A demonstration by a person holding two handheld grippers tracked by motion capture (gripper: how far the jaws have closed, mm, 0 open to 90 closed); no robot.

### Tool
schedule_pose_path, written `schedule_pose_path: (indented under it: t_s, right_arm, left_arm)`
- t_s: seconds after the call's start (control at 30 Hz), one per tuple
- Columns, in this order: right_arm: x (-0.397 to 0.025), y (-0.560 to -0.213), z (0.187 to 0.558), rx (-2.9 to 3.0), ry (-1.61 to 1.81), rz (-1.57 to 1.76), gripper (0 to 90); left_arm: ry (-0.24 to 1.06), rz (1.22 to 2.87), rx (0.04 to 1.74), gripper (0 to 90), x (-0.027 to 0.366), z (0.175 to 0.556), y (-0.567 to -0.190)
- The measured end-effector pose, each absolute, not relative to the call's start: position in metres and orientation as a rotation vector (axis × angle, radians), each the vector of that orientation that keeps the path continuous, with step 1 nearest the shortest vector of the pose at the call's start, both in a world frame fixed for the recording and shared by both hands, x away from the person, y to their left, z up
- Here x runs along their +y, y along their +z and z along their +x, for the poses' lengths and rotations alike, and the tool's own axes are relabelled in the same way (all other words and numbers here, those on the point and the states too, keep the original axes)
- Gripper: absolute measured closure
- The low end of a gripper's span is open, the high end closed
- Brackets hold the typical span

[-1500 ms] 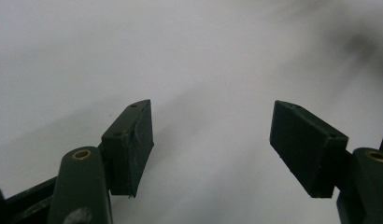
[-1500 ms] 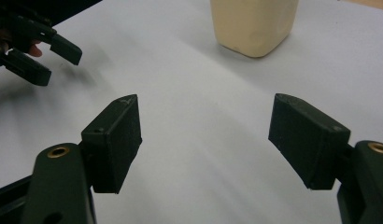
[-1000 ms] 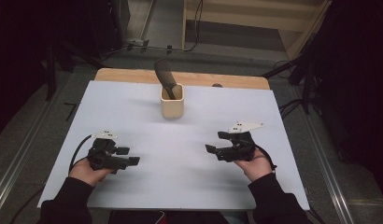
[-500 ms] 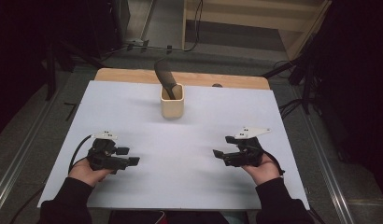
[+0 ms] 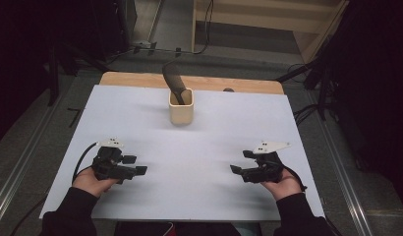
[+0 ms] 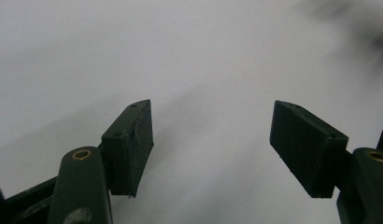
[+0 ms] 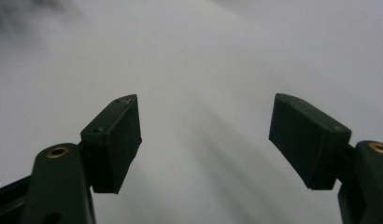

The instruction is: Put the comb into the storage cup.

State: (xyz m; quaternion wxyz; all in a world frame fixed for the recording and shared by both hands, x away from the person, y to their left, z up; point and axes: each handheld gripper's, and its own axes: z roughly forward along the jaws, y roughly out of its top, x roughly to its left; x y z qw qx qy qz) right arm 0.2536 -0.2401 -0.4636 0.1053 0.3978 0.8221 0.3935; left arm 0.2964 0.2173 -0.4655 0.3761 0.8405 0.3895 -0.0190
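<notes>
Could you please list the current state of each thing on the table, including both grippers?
Left gripper: open, jaws wide apart, nothing between them, held low over the white sheet.
Right gripper: open, jaws wide apart, nothing between them, held low over the sheet.
Cream cup: upright near the far edge of the sheet, apart from both grippers.
Dark tool: standing in the cup, leaning back and left.
White sheet: flat on the table.

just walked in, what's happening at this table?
Nothing is being handled at this moment. A person holds the left gripper and the right gripper low over the white sheet, near the table's front edge, both with jaws wide open and empty. Farther back, near the middle, a beige cup stands upright with a dark handled tool sticking out of it, untouched.
</notes>
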Motion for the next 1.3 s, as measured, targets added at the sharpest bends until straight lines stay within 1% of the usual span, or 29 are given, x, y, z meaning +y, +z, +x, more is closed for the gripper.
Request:
schedule_pose_path:
  t_s: [0.43, 1.3]
  right_arm:
    - [-0.254, -0.468, 0.245, 2.419, 1.151, 1.212, 23.2]
    - [-0.253, -0.469, 0.245, 2.427, 1.120, 1.201, 23.1]
  left_arm:
    - [-0.051, 2.154, 0.986, 30.8, 0.216, 0.295, -0.465]
    - [-0.050, 2.159, 0.972, 30.8, 0.215, 0.295, -0.464]
